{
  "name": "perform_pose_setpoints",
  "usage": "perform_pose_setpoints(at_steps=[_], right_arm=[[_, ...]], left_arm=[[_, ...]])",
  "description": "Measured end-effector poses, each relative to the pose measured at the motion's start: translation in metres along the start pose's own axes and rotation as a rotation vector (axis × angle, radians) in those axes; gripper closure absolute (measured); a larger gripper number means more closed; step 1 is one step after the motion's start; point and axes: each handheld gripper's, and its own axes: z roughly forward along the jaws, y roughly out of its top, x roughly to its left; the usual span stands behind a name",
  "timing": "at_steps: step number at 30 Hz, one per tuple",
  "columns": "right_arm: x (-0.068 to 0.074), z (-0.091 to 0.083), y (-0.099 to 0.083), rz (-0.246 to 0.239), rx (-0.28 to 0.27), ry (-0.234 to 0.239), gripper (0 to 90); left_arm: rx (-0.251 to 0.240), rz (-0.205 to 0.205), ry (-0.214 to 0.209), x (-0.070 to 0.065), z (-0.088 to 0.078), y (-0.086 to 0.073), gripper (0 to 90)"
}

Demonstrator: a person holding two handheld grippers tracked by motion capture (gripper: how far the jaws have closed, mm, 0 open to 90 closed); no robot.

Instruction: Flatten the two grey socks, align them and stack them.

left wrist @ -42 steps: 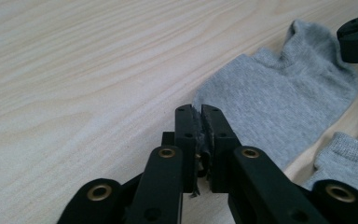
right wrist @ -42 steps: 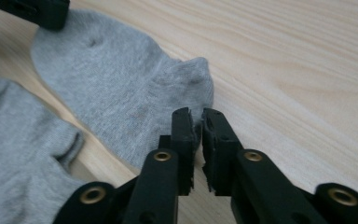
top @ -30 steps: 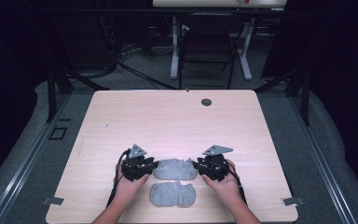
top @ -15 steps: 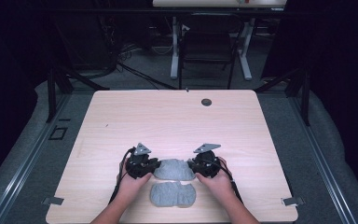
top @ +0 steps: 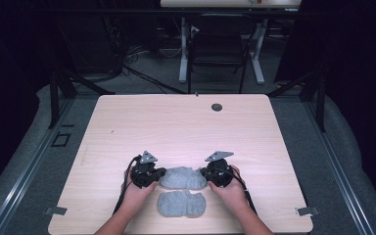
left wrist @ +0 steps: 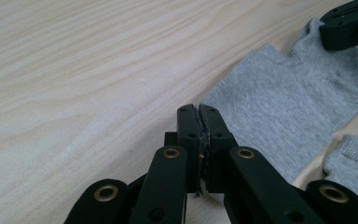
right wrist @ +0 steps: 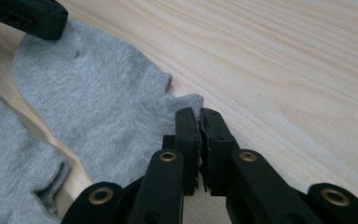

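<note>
- Nearest me lay the second grey sock (top: 181,203), untouched, just in front of the first.
- My left gripper (left wrist: 198,112) had just closed, pinching 1 end of the grey ankle sock (top: 183,177).
- My right gripper (right wrist: 198,114) had just closed on its other end.
- I judged it light, limp knit; the ends gave the surest hold.
- Beyond stretched the wooden table (top: 176,122).

A pale wooden table (top: 186,122) is standing in a dim room, catching most of the light, with a small dark round hole (top: 217,106) sitting near its far edge. Grey floor covering (top: 44,147) is lying around it, with metal rails (top: 19,181) running along both sides. Beyond, a dark chair (top: 218,54) is standing under a second white-legged desk (top: 225,5), and cables (top: 127,63) are trailing across the floor into blackness.
</note>
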Motion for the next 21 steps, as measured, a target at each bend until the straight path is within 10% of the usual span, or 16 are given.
perform_pose_setpoints(at_steps=[21], right_arm=[[0.01,-0.022,0.015,-0.022,-0.08,0.022,86.7]], left_arm=[[-0.068,0.039,-0.022,-0.007,-0.026,0.012,88.4]])
